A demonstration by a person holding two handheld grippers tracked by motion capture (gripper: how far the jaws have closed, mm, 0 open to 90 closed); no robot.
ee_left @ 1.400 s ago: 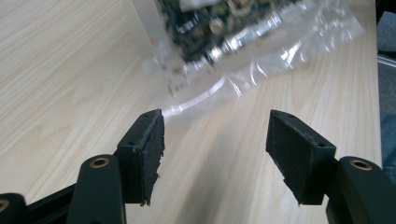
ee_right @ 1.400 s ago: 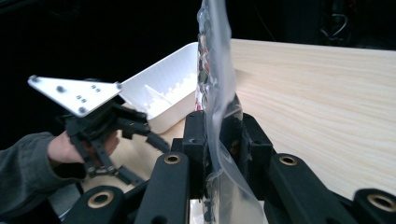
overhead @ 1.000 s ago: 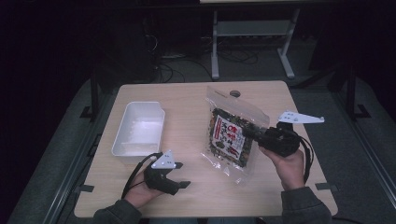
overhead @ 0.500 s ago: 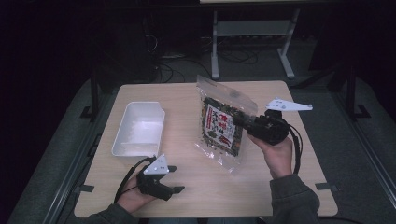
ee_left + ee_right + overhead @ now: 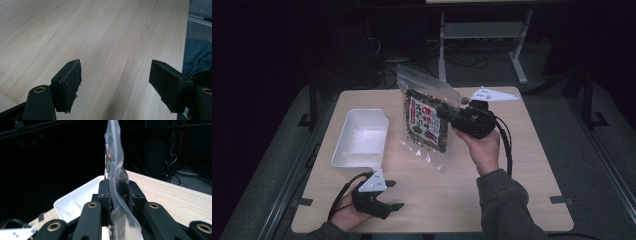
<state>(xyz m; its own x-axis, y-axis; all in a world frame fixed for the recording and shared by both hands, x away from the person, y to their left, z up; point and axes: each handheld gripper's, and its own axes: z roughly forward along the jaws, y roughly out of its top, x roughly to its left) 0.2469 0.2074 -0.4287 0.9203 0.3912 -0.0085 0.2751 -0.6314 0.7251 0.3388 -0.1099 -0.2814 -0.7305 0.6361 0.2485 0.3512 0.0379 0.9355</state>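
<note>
The right tongs (image 5: 447, 116) pinch the snack bag (image 5: 427, 122) and hold it upright above the surface (image 5: 522, 165) beside the white tray (image 5: 360, 138), probably for lowering in next, while the left tongs (image 5: 396, 195), spread and empty, have just been opening.

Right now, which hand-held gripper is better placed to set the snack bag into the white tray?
The right hand-held gripper: it is clamped on the snack bag, lifted beside the white tray. The left hand-held gripper is open over bare table.
</note>
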